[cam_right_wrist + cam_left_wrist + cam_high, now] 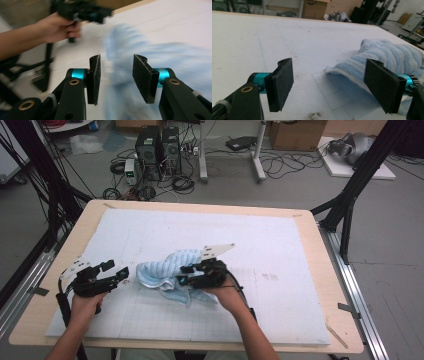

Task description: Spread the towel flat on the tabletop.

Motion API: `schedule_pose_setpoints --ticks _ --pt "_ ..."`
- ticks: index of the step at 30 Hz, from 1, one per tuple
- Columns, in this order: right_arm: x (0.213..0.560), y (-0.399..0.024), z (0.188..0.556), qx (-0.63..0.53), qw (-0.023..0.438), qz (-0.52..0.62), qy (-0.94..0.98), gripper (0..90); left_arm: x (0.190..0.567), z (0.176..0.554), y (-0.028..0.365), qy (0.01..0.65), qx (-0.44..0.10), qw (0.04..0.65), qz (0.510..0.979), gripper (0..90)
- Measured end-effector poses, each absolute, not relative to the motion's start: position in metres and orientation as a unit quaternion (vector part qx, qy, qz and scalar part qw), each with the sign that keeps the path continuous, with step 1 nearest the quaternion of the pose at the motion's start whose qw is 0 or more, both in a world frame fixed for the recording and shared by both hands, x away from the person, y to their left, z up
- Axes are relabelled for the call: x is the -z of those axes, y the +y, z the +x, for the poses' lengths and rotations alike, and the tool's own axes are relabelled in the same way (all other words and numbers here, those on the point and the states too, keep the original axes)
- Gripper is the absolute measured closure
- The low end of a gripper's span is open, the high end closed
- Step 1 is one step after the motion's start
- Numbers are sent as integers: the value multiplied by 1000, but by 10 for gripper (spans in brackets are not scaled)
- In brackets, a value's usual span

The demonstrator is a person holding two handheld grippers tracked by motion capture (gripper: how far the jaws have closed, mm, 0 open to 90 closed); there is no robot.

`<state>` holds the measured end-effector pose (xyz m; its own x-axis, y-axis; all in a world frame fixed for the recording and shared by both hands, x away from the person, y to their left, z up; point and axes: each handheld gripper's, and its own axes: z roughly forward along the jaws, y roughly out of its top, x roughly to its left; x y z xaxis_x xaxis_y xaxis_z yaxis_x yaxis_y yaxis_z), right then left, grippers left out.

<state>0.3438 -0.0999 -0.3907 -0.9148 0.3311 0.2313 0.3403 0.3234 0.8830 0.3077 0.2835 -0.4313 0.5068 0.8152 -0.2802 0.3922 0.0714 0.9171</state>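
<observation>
Setting: I stand at a wooden table [320, 285] covered by a white mat [270, 255] printed with a faint grid, seen from above and in front of me.
Cloth: a light blue ribbed towel [172, 265] lies crumpled on the mat, a little left of the table's middle, between my two hands.
My left gripper [116, 274]: I hold it low over the mat at the left side, pointing toward the towel. It sits just beside the towel's left edge, apart from it.
Left jaws: they stand wide apart with nothing between the pads. In the left gripper view [329, 85] the bare mat shows through the gap, and the near edge of the towel [392, 60] lies just behind the right-hand pad.
My right gripper [186, 275]: I hold it over the near right part of the towel, pointing left across the cloth.
Right jaws: partly open. In the right gripper view [116, 77] the towel [155, 57] appears as a blurred blue mass beyond and below the pads. I cannot tell whether any cloth lies between them; the pads do not look pressed on it.
Further off in that view: my left hand [62, 28] gripping the other tool, near the table's edge.
Background: a grey floor [300, 185] with computer towers [160, 145] and loose cables behind the table.
</observation>
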Motion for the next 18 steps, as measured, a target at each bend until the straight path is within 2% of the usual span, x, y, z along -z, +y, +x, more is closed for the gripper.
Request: schedule_pose_setpoints --ticks 5,8,11,12,13,14,15,16,17,18 --pt "388 -144 360 519 -93 -285 -801 570 431 324 272 457 -153 567 667 282" --pt "401 -154 372 479 -116 -314 -811 510 436 328 261 448 -129 552 691 292" --pt "409 -149 377 466 -117 -310 -821 482 440 332 253 440 -113 538 710 305" --pt "418 -141 383 459 -108 -299 -829 473 442 334 251 435 -110 530 720 387" --pt "418 -141 383 459 -108 -299 -829 473 443 336 248 429 -109 520 731 387" --pt "423 -136 385 448 -105 -299 -836 471 444 337 246 423 -108 510 741 466" --pt "435 -126 393 421 -103 -295 -852 490 445 339 244 415 -105 506 749 656" --pt "435 -126 393 421 -103 -295 -852 490 446 339 242 410 -105 501 755 656" --pt "438 -124 395 414 -101 -295 -855 540 446 340 240 406 -108 492 763 729" --pt "441 -123 397 409 -95 -289 -860 684 446 341 239 401 -113 486 768 814"
